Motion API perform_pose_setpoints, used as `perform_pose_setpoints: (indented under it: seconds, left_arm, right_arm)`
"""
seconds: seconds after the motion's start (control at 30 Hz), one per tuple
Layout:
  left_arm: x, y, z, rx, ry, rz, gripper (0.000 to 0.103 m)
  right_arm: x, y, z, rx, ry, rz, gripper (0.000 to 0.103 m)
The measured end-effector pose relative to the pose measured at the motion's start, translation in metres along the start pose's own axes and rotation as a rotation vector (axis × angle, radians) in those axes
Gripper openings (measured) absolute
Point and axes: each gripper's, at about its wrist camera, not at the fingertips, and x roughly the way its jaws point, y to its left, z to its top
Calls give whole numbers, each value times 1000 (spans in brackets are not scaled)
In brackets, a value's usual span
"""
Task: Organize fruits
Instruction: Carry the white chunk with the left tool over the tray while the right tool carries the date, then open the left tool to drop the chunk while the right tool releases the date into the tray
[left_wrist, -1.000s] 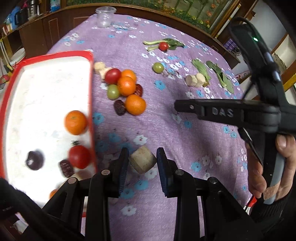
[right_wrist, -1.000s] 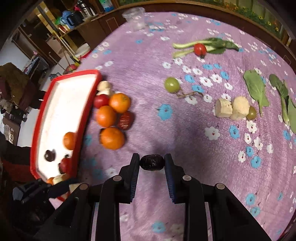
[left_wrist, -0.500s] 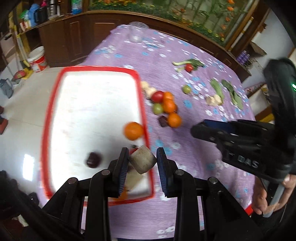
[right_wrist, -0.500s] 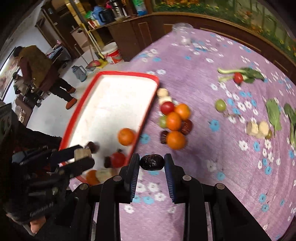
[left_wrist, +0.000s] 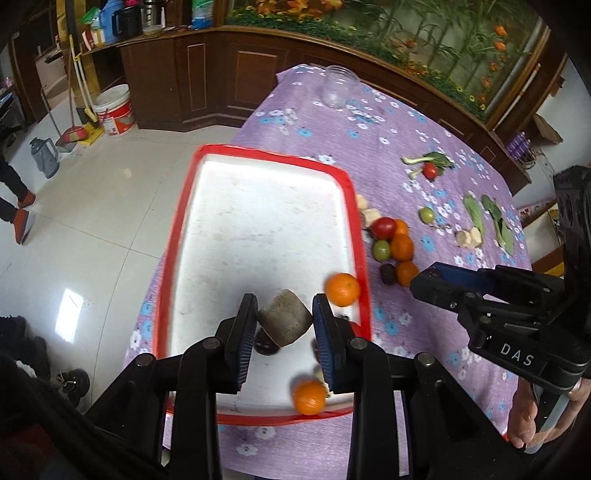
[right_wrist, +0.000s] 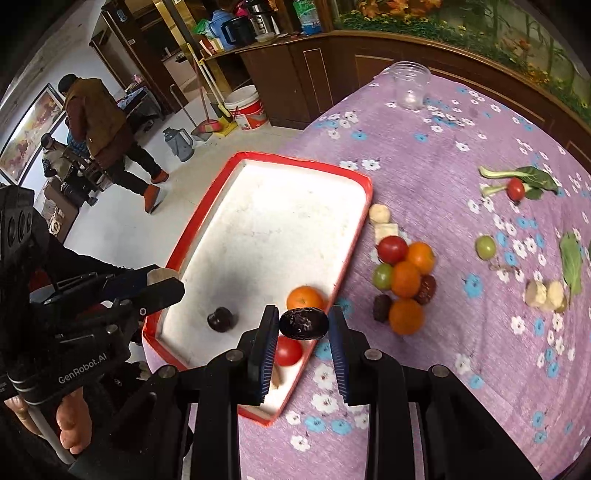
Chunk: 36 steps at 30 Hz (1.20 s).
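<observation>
My left gripper (left_wrist: 284, 325) is shut on a tan-brown cut chunk (left_wrist: 283, 322), held above the near end of the white tray with a red rim (left_wrist: 173, 236). Below it in the tray lie two oranges (left_wrist: 342, 289), a dark fruit (left_wrist: 266, 345) and more, partly hidden. My right gripper (right_wrist: 303, 325) is shut on a dark wrinkled date (right_wrist: 303, 324) over the tray's right rim (right_wrist: 351, 254). The left gripper (right_wrist: 162, 278) shows at the left of the right wrist view with the chunk. A pile of oranges, tomatoes and dates (right_wrist: 404, 278) lies on the purple cloth beside the tray.
A clear jar (right_wrist: 410, 85) stands at the table's far end. Leafy greens with a tomato (right_wrist: 517, 184), a green fruit (right_wrist: 484, 246) and pale chunks (right_wrist: 546, 294) lie to the right. The tray overhangs the table's left edge. A person (right_wrist: 103, 125) walks on the tiled floor.
Both grippers have moved left and up, from over the cloth to over the tray, each still holding its piece. The tray now fills the middle of both views.
</observation>
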Motion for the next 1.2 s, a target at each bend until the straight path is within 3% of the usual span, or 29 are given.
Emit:
perform_pose_setpoints:
  seconds: [0.67, 1.2]
  left_arm:
    - [79, 35, 18, -29, 99, 45, 28]
    - [99, 35, 16, -15, 136, 39, 28]
  right_arm:
    - [106, -10, 43, 33, 92, -21, 27]
    - [136, -5, 49, 26, 118, -41, 28]
